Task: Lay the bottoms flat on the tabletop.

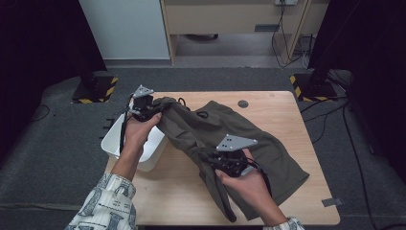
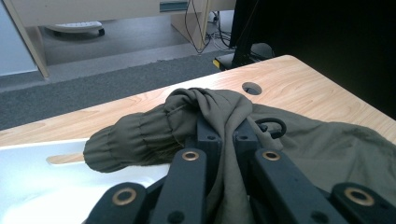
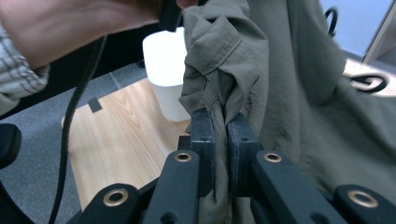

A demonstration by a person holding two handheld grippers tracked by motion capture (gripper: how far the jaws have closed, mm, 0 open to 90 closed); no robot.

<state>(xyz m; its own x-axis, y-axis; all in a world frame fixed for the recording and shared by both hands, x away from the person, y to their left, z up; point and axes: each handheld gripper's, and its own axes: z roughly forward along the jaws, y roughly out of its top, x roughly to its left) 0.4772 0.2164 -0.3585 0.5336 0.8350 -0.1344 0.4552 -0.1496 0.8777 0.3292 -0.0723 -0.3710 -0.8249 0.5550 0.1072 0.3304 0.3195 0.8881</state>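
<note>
An olive-green garment (image 1: 225, 132), like shorts with a gathered waistband and a black drawstring, hangs partly lifted over the wooden table (image 1: 282, 103). My left gripper (image 1: 149, 111) is shut on the bunched waistband (image 2: 154, 135) at the table's far left, above the white bin. In the left gripper view its jaws pinch a fold of the garment (image 2: 224, 116) between the left gripper (image 2: 225, 135) pads. My right gripper (image 1: 225, 160) is shut on another fold near the table's middle; in the right gripper view the garment (image 3: 261, 74) runs up out of the right gripper (image 3: 220, 135).
A white bin (image 1: 115, 141) stands off the table's left edge, under my left hand. A round cable hole (image 1: 243, 103) sits near the table's far edge. Dark stands with striped feet (image 1: 98, 88) flank the table on grey carpet. The table's right half is partly covered by cloth.
</note>
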